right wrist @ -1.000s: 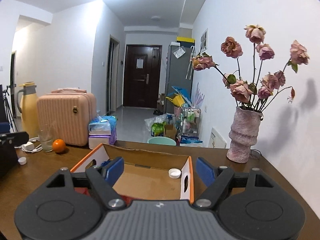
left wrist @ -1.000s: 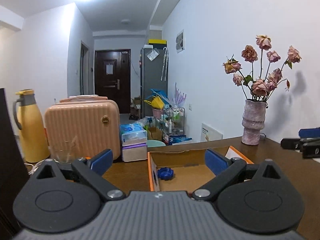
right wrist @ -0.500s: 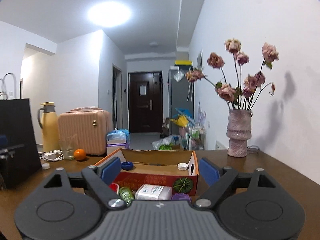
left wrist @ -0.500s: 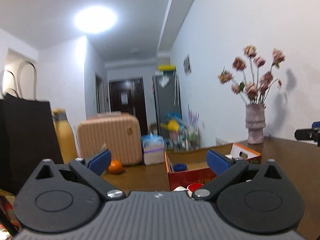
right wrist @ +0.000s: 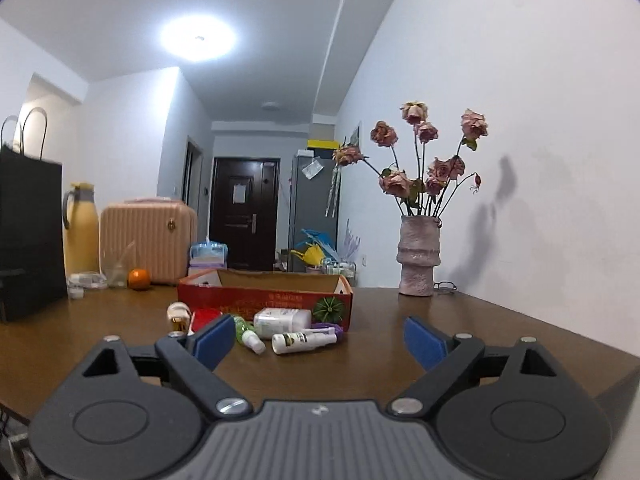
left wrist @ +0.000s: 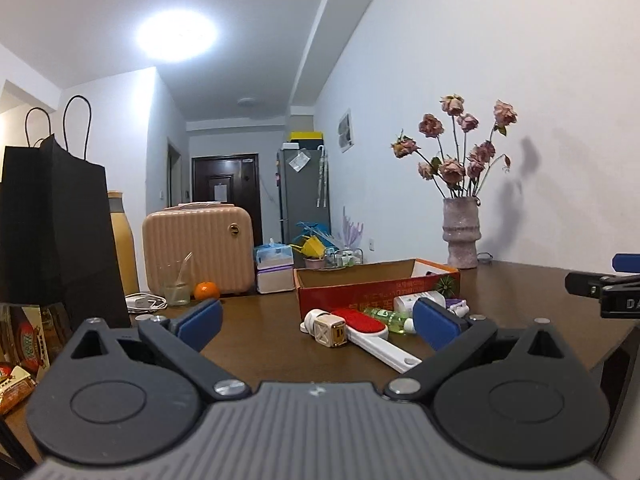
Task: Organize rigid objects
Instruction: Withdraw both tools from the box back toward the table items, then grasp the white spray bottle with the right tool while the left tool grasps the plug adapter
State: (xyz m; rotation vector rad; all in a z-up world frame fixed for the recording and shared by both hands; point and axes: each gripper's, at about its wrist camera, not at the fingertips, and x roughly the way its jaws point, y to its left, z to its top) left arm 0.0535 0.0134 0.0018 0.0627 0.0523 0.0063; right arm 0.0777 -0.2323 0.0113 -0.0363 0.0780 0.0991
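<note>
A red cardboard box [left wrist: 376,292] [right wrist: 264,296] stands open on the brown table [right wrist: 420,312]. In front of it lies a cluster of small items: a red lint brush [left wrist: 360,325] with a white handle, a beige cube [left wrist: 330,332], a green bottle [right wrist: 248,334], a white jar [right wrist: 282,320], a white spray bottle [right wrist: 304,338] and a purple item [right wrist: 329,326]. My left gripper [left wrist: 318,326] is open and level, just short of the brush and cube. My right gripper [right wrist: 318,340] is level with its jaws opening, nothing between them, the bottles a little ahead.
At the left stand a black paper bag [left wrist: 52,232], a yellow flask [right wrist: 80,232], a pink case [left wrist: 196,252], a glass [left wrist: 176,280] and an orange [left wrist: 207,291]. A vase of dried roses [right wrist: 418,256] stands by the right wall. Snack packets [left wrist: 18,360] lie near the left edge.
Both grippers have drawn back from over the box and sunk toward the table. The box now looks farther off, and the items in front of it have come into view. The right jaws stand wider.
</note>
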